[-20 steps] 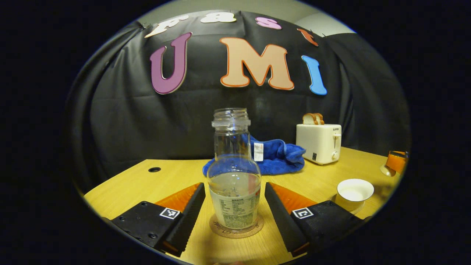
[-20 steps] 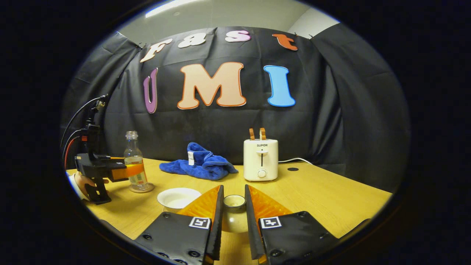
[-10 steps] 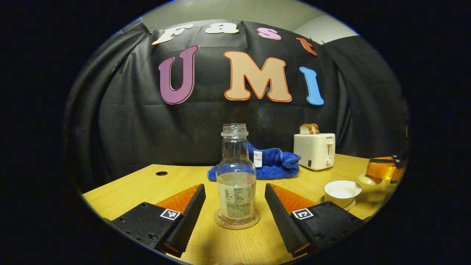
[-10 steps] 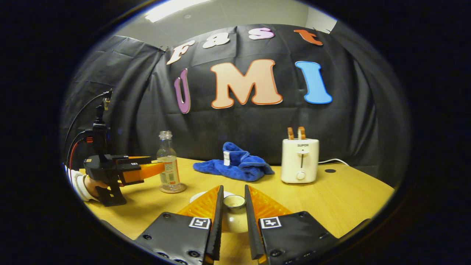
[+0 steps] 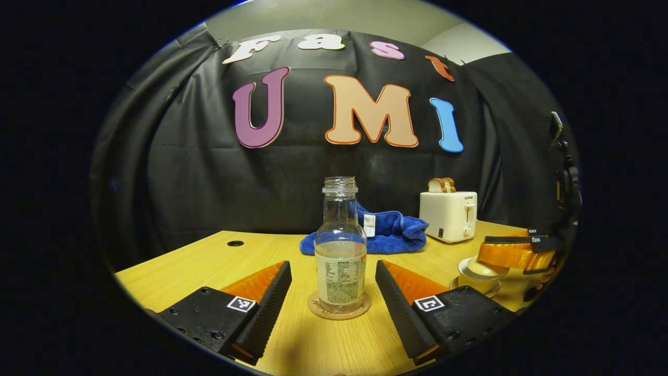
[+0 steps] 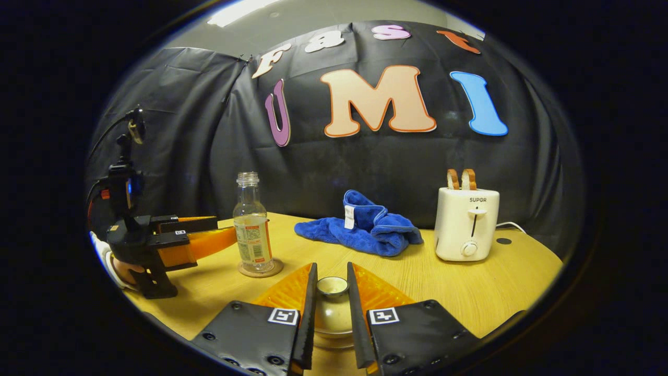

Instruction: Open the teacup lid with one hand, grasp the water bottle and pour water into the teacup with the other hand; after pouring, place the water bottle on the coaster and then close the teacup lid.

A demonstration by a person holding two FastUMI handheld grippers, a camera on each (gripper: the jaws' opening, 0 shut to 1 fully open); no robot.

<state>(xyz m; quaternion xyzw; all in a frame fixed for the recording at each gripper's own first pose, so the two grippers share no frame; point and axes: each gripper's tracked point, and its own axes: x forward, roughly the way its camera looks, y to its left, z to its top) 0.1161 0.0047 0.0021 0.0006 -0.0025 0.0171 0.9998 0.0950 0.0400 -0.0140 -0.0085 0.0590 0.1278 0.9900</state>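
Right tool (image 6: 332,318) is clamped on the teacup lid (image 6: 332,286), just above the teacup (image 5: 480,282); off-centre, the lid could chip the rim. Left tool (image 5: 331,295) stands apart, the water bottle (image 5: 340,250) between its fingers on the coaster (image 5: 339,312), and could topple it.

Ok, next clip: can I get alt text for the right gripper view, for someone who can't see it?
The right hand-held gripper is shut on a teacup lid low over a wooden table. To the left, the open left hand-held gripper sits beside an uncapped water bottle standing on a coaster. A blue cloth and a toaster sit behind.
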